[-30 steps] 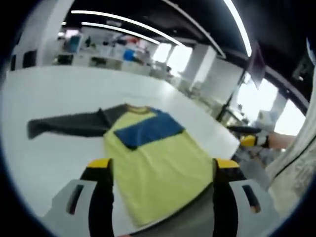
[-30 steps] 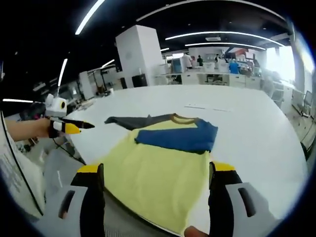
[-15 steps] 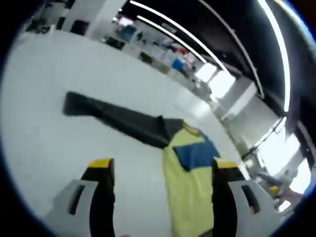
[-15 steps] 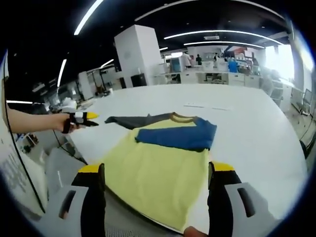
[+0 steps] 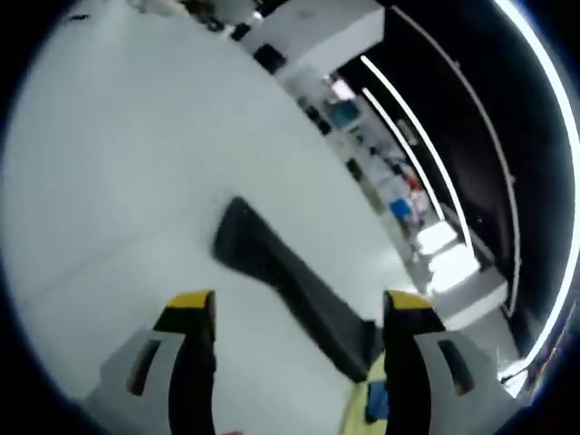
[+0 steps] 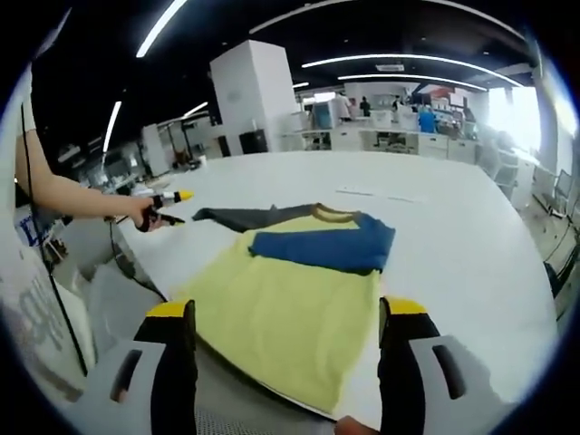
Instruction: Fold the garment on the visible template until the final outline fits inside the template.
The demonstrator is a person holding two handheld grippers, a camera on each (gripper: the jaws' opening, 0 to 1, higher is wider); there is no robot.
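On white table [image 6: 471, 236], yellow-blue garment [image 6: 299, 281], dark sleeve [image 5: 290, 281] outstretched; open-plan office behind

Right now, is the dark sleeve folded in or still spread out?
Spread out. The dark sleeve lies flat on the white table, extending away from the yellow shirt body, unlike the blue sleeve folded across it.

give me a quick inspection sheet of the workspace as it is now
surface: large white table, bare around the shirt
job's things: yellow shirt flat; blue sleeve folded across the chest; dark grey sleeve stretched out straight; template not made out
clutter: nothing seen
grippers: left gripper open over the grey sleeve; right gripper open above the hem; both empty
cables: nothing seen
surroundings: open office, ceiling strip lights, white pillar
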